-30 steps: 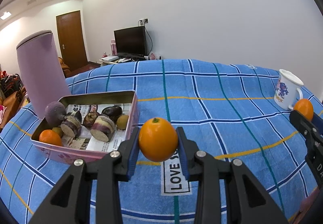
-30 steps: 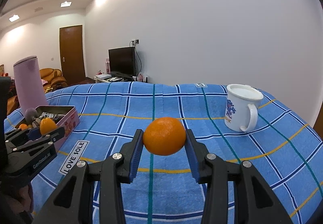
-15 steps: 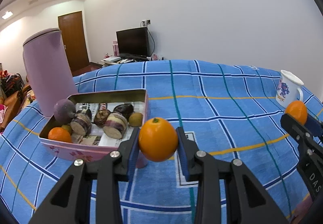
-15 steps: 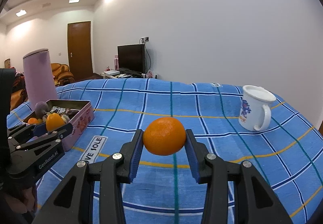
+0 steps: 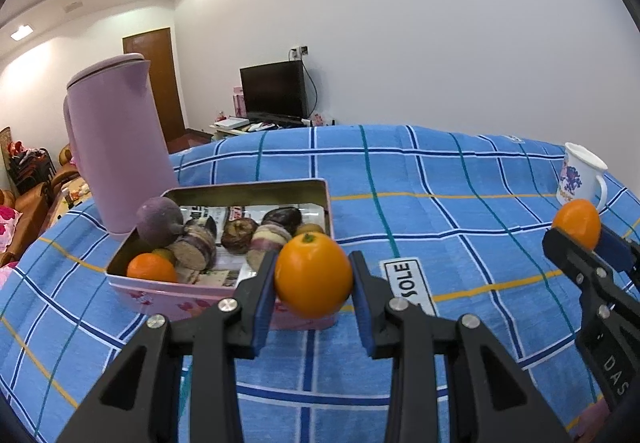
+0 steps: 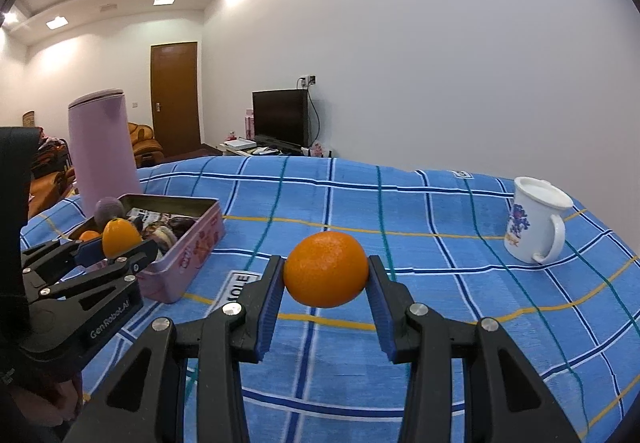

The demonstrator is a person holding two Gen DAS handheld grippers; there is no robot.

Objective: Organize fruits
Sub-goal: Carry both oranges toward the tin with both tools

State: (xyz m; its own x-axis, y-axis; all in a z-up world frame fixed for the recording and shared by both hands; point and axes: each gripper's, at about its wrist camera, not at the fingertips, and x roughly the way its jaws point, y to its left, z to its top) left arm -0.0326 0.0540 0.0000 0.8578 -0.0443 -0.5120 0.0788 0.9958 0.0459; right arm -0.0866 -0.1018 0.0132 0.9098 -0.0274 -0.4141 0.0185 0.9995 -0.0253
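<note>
Oranges sit one in each gripper: the left gripper [image 5: 314,285] has its jaws clamped on a smooth orange [image 5: 313,275], held above the near right corner of the pink tin [image 5: 176,297]; the right gripper [image 6: 326,285] has its jaws clamped on a second, flatter orange [image 6: 326,269] above the blue checked cloth [image 6: 400,211]. Inside the tin lie another orange [image 5: 151,268], a purple round fruit [image 5: 159,221] and several dark and cut pieces. A lilac jug [image 5: 116,147] stands just behind the tin. A white mug [image 6: 534,225] stands well apart, far right.
</note>
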